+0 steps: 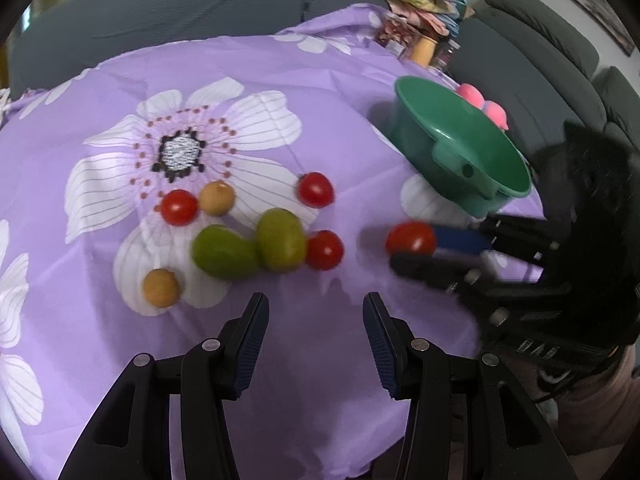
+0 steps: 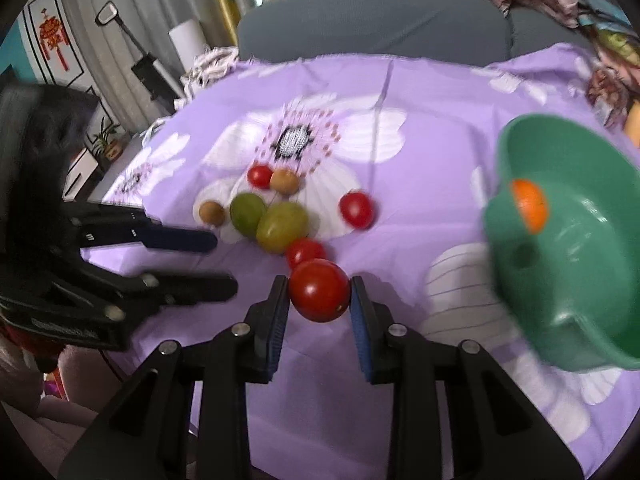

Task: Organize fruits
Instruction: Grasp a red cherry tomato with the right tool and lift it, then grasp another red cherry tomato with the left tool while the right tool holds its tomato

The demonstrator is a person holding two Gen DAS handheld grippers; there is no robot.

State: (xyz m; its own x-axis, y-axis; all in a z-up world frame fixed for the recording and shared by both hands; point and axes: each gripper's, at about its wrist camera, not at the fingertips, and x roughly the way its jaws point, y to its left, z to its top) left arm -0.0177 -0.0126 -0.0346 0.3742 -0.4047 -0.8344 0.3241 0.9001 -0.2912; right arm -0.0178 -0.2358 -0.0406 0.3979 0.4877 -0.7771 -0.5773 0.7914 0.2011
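My right gripper (image 2: pixel 319 294) is shut on a red tomato (image 2: pixel 319 290), held above the purple flowered cloth; it also shows in the left wrist view (image 1: pixel 410 238). My left gripper (image 1: pixel 316 312) is open and empty, just in front of the fruit pile. On the cloth lie three more red tomatoes (image 1: pixel 179 207) (image 1: pixel 315 189) (image 1: pixel 325 250), two green fruits (image 1: pixel 223 251) (image 1: pixel 280 239) and two small brown fruits (image 1: pixel 216 197) (image 1: pixel 161 287). A green bowl (image 2: pixel 576 304) stands at the right and holds an orange fruit (image 2: pixel 530 205).
A grey sofa (image 1: pixel 180 4) runs behind the table. Pink balls (image 1: pixel 471 93) lie behind the bowl. A yellow jar (image 1: pixel 423 50) and piled cloth sit at the far right corner. The table's near edge lies just below my left gripper.
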